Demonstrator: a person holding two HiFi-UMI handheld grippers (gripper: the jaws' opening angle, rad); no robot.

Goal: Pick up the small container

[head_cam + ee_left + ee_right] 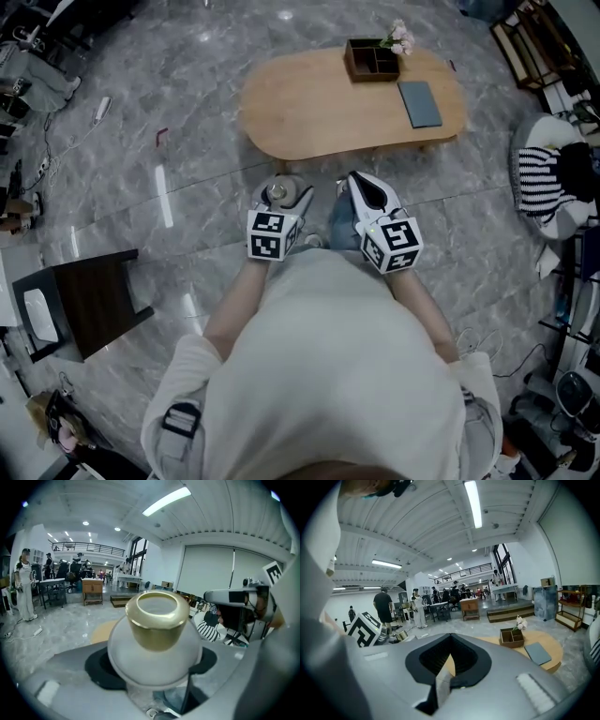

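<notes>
While we are holding the small container point(152, 634) clamped in the left gripper point(284, 199) over the floor point(187, 141), short of the near edge of the table point(309, 117), with the right gripper point(446, 670) closed empty, we are risking a drop if its rounded body slips between the jaws.

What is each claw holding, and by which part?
Left claw grips the small container by its round white body, below the gold cap. Right claw holds nothing.

Left gripper point(279, 195) clamping small container point(154, 620), right gripper point(368, 191) jaws together
</notes>
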